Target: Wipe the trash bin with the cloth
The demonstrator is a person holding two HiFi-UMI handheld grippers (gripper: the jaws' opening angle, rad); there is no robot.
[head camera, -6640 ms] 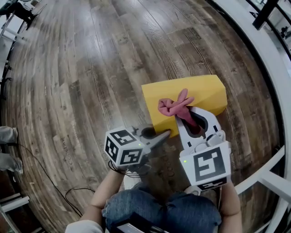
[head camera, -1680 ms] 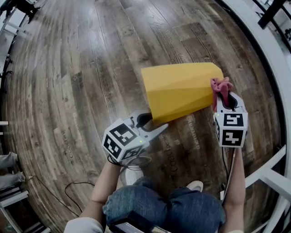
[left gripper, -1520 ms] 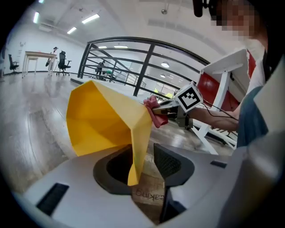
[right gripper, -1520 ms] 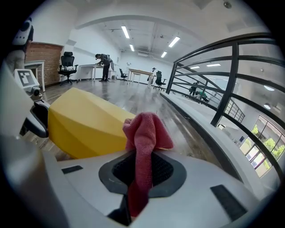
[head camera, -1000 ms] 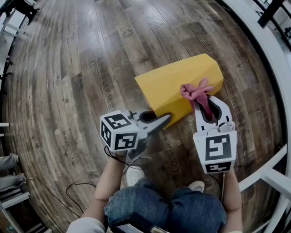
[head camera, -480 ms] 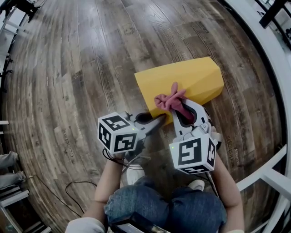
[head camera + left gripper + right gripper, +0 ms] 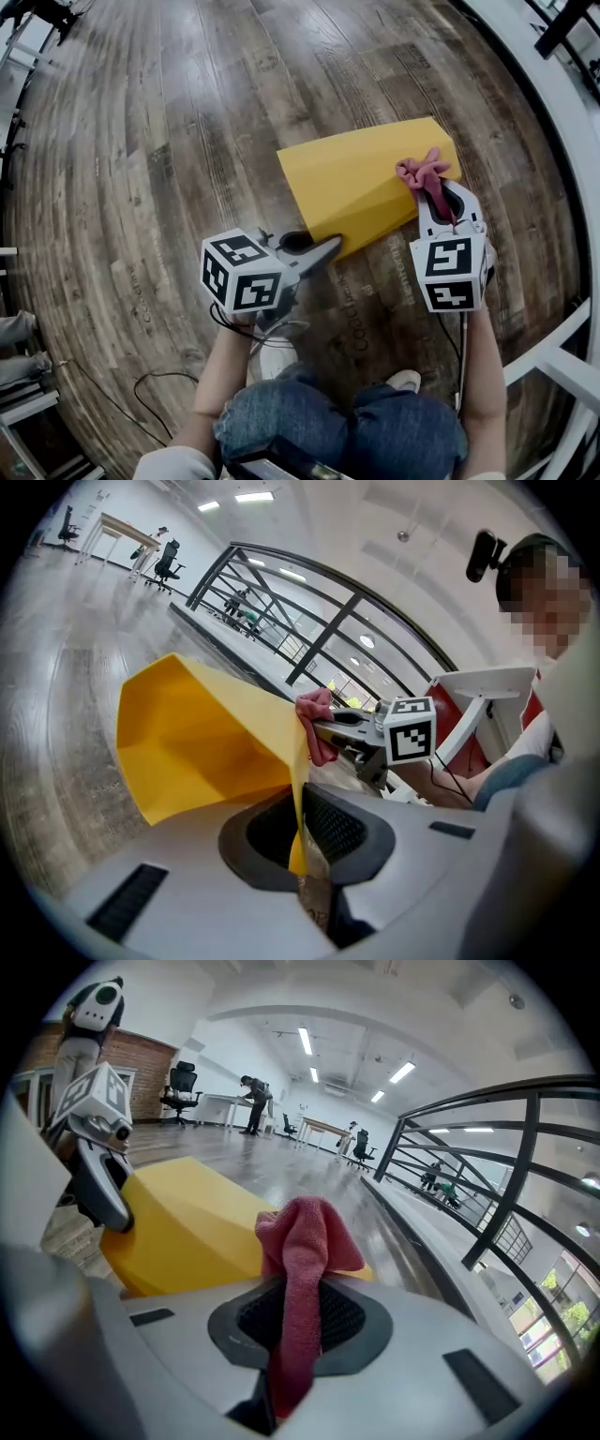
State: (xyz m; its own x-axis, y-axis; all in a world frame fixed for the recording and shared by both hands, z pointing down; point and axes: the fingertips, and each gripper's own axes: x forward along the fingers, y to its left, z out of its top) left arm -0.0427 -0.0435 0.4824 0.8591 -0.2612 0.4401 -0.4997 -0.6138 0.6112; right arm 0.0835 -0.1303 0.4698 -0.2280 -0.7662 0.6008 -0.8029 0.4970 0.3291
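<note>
The right claw (image 7: pixel 441 195), clamping the pink cloth (image 7: pixel 419 172), has slid rightward along the yellow trash bin (image 7: pixel 352 178); the left claw (image 7: pixel 317 253) pinches its rim.

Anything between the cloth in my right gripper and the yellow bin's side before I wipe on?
Nothing visible. The cloth, pinched in the right gripper, sits at the bin near its far end, with no object between them. The left gripper clamps the bin's thin edge at the near end, well away from the cloth.
</note>
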